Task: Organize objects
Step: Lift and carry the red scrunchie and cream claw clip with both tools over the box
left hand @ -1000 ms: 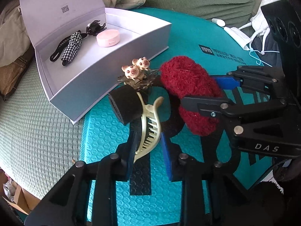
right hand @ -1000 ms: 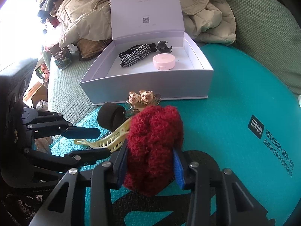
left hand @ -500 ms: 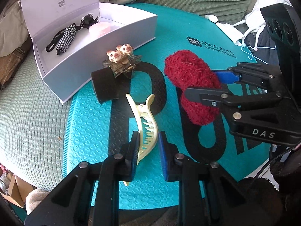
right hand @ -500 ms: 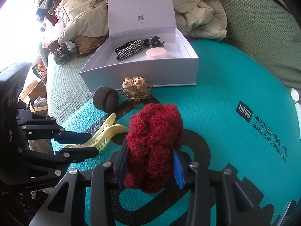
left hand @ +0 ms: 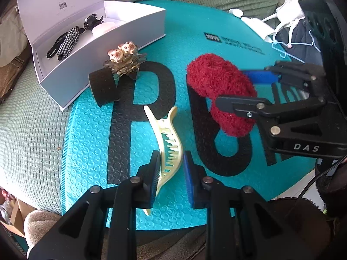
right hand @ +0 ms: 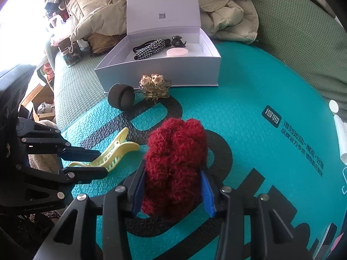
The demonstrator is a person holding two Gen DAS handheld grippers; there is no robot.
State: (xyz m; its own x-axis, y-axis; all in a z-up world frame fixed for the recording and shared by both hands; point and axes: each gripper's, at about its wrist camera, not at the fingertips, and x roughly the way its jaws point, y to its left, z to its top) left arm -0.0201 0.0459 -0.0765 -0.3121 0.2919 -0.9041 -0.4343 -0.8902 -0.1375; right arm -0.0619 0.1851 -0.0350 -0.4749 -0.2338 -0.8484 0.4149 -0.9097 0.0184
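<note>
My left gripper [left hand: 170, 173] is shut on a cream claw clip [left hand: 169, 138] that lies low over the teal mat [left hand: 86, 151]. My right gripper [right hand: 171, 184] has a fluffy red scrunchie [right hand: 175, 158] between its jaws, which are opening; the right pad [right hand: 207, 195] stands just off the wool. From the left wrist view the scrunchie [left hand: 216, 86] sits on the mat inside the right gripper [left hand: 245, 91]. The open white box [right hand: 162, 73] stands further back, holding a checked hair tie [right hand: 149, 47], a black clip and a pink round case [right hand: 176, 52].
A hair clip with two small mouse figures [left hand: 123, 58] and a black roll [left hand: 103, 88] sit on the mat right against the box's front wall [left hand: 86, 75]. Jackets [right hand: 227, 10] are piled behind the box. White cloth and cords [left hand: 282, 28] lie at the mat's far right.
Both grippers have drawn back from the box toward the mat's near side, carrying clip and scrunchie away from the black roll. The right jaws have spread wider around the scrunchie.
</note>
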